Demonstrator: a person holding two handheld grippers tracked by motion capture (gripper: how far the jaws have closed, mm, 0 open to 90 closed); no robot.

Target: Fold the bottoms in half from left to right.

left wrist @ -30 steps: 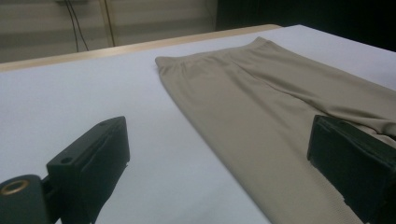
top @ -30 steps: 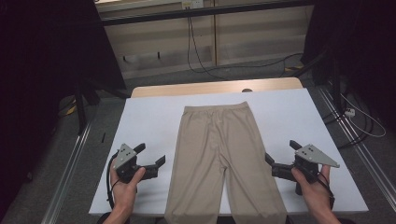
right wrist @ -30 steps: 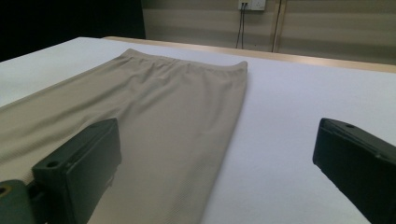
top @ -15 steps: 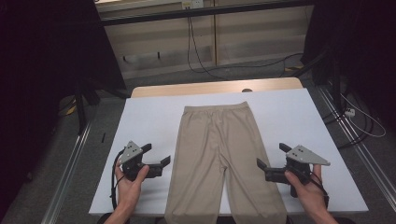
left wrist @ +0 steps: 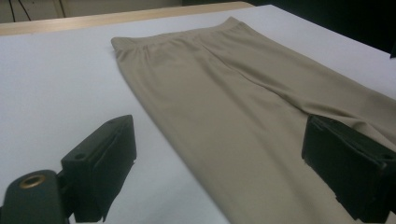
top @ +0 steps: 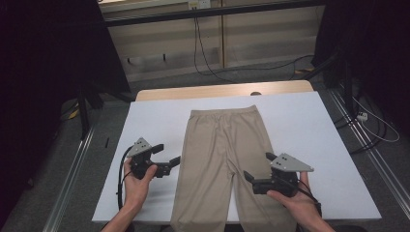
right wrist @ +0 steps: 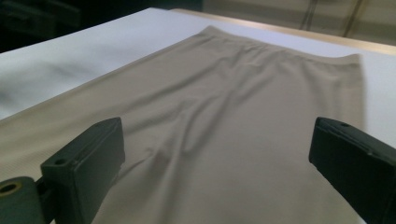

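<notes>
A pair of beige trousers (top: 225, 154) lies flat on the white table (top: 319, 130), waistband at the far side and legs running toward me. My left gripper (top: 168, 153) is open at the outer edge of the left leg. In the left gripper view that gripper (left wrist: 224, 172) straddles the edge of the trousers (left wrist: 243, 102), one jaw over bare table and the other over fabric. My right gripper (top: 257, 166) is open low over the right leg. In the right gripper view, the right gripper (right wrist: 219, 163) has beige cloth (right wrist: 243, 107) between its jaws. Neither gripper holds anything.
A wooden strip (top: 222, 91) borders the table's far edge. Metal rails (top: 367, 154) run along the floor on both sides, and cables (top: 208, 58) trail across the floor behind. Bare white tabletop lies left and right of the trousers.
Both grippers have moved inward toward the trousers; the left now reaches the left leg's edge and the right is over the right leg. Both stay open.
</notes>
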